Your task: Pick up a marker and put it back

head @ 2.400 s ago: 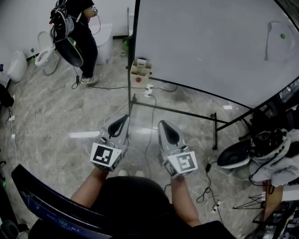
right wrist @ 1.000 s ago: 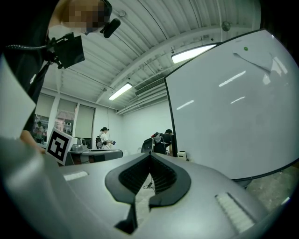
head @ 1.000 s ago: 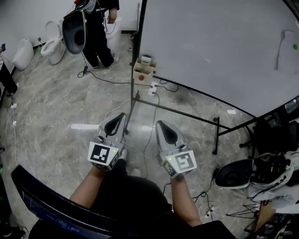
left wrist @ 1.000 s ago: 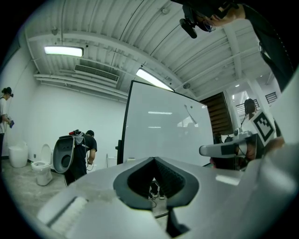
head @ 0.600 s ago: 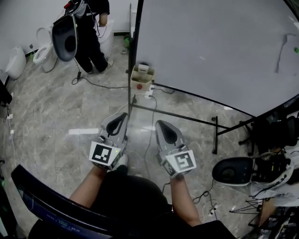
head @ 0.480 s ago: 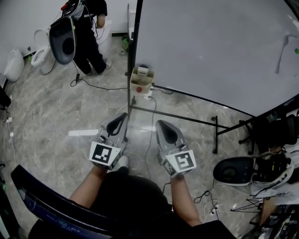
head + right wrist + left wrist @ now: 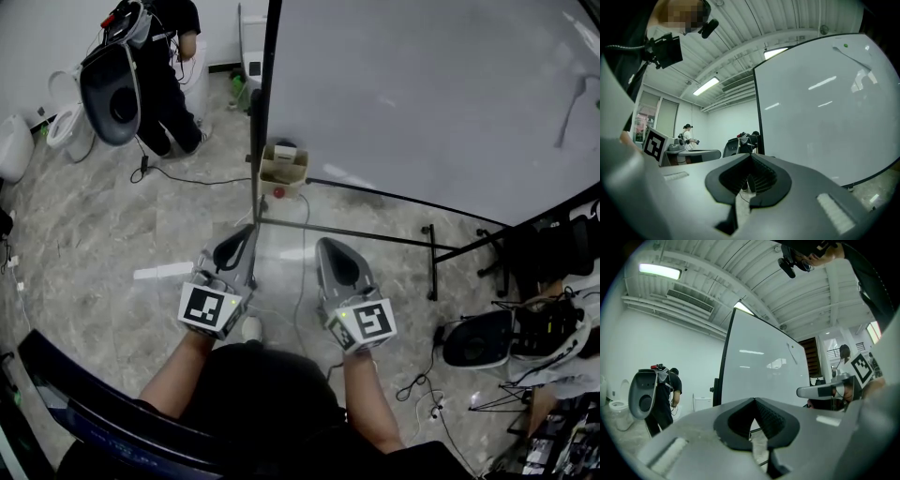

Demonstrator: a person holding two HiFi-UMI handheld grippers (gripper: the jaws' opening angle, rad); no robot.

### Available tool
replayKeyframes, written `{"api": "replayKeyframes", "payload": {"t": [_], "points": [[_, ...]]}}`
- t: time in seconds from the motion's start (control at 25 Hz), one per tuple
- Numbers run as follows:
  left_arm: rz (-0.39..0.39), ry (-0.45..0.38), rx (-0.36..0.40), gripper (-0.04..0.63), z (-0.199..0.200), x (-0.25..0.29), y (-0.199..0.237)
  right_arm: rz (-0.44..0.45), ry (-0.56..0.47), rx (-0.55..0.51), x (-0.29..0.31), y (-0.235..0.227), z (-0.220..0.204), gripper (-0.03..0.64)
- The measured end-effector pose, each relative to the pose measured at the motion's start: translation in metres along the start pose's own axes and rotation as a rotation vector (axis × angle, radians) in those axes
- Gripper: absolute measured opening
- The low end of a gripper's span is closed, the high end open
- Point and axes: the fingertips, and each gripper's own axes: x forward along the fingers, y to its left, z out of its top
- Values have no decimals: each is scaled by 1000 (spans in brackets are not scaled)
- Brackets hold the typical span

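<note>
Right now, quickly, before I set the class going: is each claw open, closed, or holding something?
Left claw: closed, tips together, nothing held.
Right claw: closed, tips together, nothing held.

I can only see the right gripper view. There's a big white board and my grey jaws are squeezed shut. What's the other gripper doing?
Observer: The grey left gripper has its jaws together too, and nothing is between them.
Operator: Where are the two of them?
Observer: In the head view, it and the grey right gripper are side by side in front of the person. They are above the grey marbled floor and point toward the large white board on its black stand.
Operator: Is anything on the floor by the board?
Observer: Yes, a small brown cardboard box stands at the foot of the stand's upright black post.
</note>
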Motion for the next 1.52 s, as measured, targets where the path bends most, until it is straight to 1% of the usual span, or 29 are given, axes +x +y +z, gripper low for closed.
{"api": "replayKeyframes", "payload": {"t": [0.32,0.52,0.72,1.08,1.32,1.52], "points": [[-32,12,-13,3,-7,8,26,-38,9,-5,25,3,-4,9],[-37,9,-16,3,-8,13,42,-45,5,-12,40,4,-4,9],[-34,11,-17,3,-7,17,47,-42,7,-10,47,2,-5,9],[2,7,-4,3,-2,30,48,2,3,-12,64,-12,1,9],[32,16,-4,3,-4,40,47,21,36,-94,78,-27,-3,9],[47,25,-7,3,-7,50,46,19,53,-110,92,-42,-12,9]]}}
